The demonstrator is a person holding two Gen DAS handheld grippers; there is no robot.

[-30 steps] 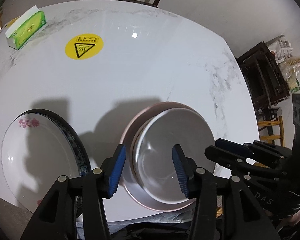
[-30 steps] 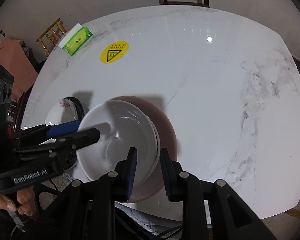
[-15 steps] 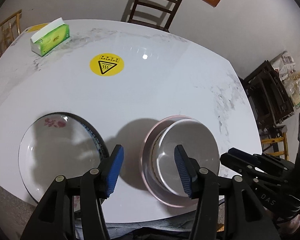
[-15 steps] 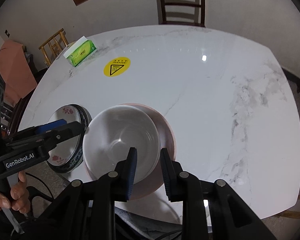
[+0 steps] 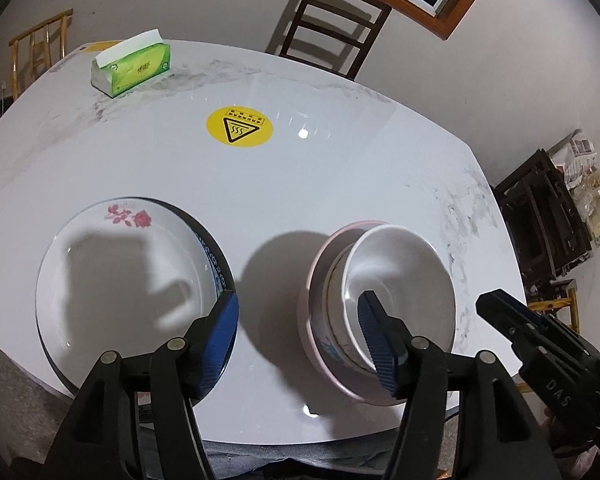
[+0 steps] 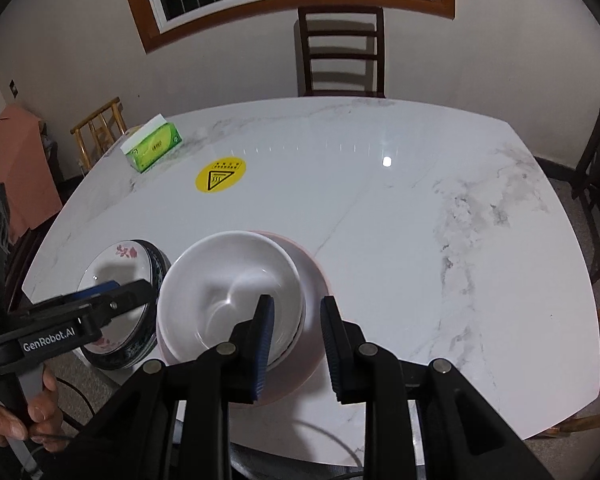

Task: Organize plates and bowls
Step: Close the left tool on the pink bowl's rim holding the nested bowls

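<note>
Jaws apart above stacked bowls (image 5: pixel 400 280), tissue box (image 6: pixel 153 148) seemingly distant.

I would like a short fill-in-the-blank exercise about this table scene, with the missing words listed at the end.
1. The white bowl sits in a stack on the ______ plate.
2. The plate beside the stack carries a printed ______ on its rim.
3. The round sticker on the table is ______.
4. The left hand-held gripper and the right hand-held gripper both hold ______.

Missing words: pink; flower; yellow; nothing
</note>
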